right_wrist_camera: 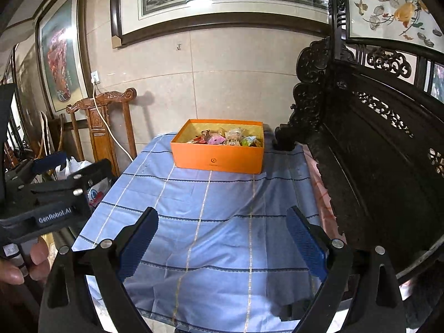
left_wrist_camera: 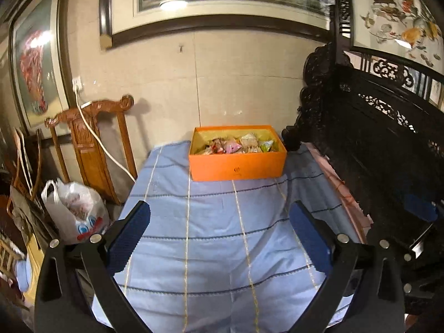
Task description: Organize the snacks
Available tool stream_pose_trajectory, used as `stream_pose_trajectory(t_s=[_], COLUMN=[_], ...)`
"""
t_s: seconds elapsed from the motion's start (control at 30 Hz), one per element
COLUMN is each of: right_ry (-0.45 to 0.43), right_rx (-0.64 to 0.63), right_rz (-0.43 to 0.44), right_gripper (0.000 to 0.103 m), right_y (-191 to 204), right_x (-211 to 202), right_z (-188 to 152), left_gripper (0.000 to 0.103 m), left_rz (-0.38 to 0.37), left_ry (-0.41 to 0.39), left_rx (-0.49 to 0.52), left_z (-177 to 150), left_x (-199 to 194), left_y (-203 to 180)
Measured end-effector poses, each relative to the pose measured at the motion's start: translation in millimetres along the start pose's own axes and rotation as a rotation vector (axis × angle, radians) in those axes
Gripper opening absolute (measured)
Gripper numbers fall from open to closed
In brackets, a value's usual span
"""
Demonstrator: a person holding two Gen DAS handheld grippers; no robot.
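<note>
On left gripper (right_wrist_camera: 52, 177), label reads "GenRobot.AI"

The blue checked cloth (right_wrist_camera: 222, 222) lies bare between both grippers and the orange box (right_wrist_camera: 219, 156), leaving an open path; the box stands at the far end near the wall; dark carved furniture (right_wrist_camera: 374, 152) crowds the right edge; a wooden chair (left_wrist_camera: 91, 144) and plastic bag (left_wrist_camera: 75, 211) flank the left.
</note>
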State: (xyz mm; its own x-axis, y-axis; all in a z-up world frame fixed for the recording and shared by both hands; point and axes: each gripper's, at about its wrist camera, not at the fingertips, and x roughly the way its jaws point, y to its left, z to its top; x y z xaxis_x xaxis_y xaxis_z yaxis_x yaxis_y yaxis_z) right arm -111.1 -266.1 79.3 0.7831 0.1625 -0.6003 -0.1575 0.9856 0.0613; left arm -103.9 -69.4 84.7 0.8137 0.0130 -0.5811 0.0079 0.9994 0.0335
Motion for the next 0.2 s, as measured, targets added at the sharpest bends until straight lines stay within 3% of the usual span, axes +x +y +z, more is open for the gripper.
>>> stream_pose_trajectory(t_s=[0.2], right_ry=[-0.002], right_rx=[-0.006], right_rz=[0.0], right_gripper=[0.094], right_y=[2.8], right_x=[-0.8], right_z=[-0.9], left_gripper=[0.099], left_rz=[-0.011], left_ry=[0.031], left_rx=[0.02], left_z=[-1.1], left_x=[2.6], left_y=[-4.3])
